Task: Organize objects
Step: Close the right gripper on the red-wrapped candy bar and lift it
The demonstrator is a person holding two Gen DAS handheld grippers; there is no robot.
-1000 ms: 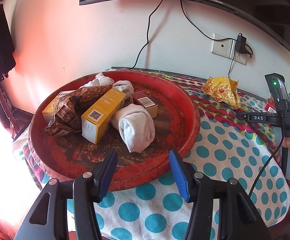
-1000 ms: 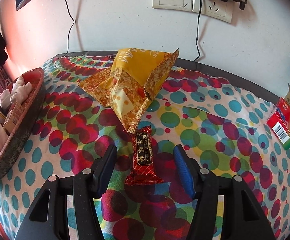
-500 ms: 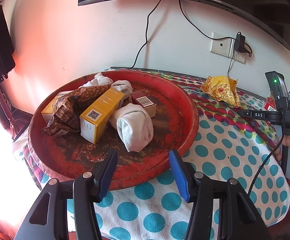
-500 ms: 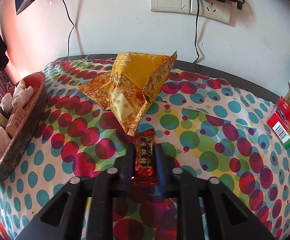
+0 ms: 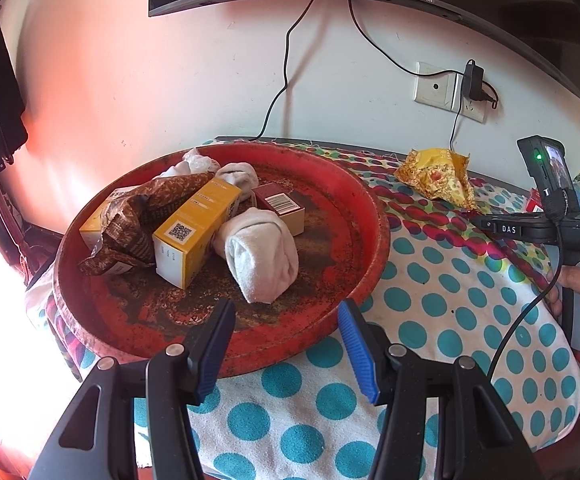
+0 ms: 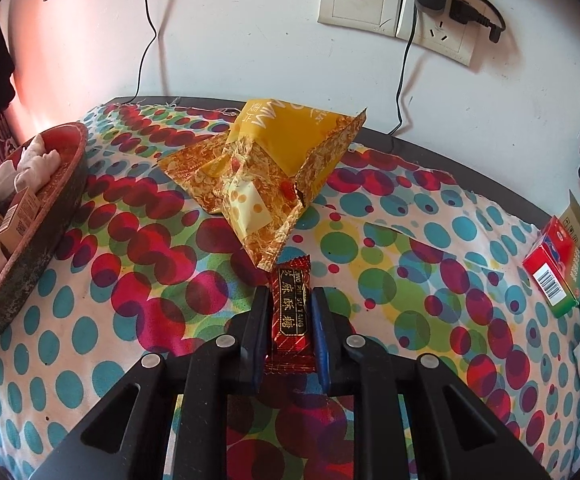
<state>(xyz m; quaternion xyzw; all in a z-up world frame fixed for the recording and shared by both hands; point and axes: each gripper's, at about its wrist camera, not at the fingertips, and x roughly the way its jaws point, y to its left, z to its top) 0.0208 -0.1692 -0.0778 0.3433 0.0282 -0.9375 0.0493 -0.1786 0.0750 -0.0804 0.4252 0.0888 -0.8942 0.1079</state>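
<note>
On the worktop: spotted cloth [image 6: 101, 264] covers it; the red candy bar [image 6: 292, 312] lies just in front of the crumpled yellow snack bag [image 6: 273, 168], its far tip touching the bag's lower corner.
Right claw [image 6: 290, 304]: a second ago its jaws stood wide to either side of the bar; they have since closed and now clamp the wrapper on both long edges.
Bar position: on the cloth or barely clear of it, I cannot tell which; well apart from the tray.
Left claw [image 5: 287, 344]: jaws apart, nothing between them, hovering at the near rim of the red tray [image 5: 374, 216]; unchanged over the last second.
Tray contents: yellow box [image 5: 193, 236], rolled white sock [image 5: 261, 252], brown wrapper [image 5: 129, 220], small dark-red box [image 5: 279, 206], more white cloth at the back.
Other loose items: red and green box [image 6: 556, 268] at the right edge of the worktop.
Meaning for the task: grasp looks secured, so the step in hand is likely pick-up, then carrying the bar leftward to the tray.
Risk: the thin foil wrapper may slip or buckle under the pinch; the lift could drag the snack bag.
</note>
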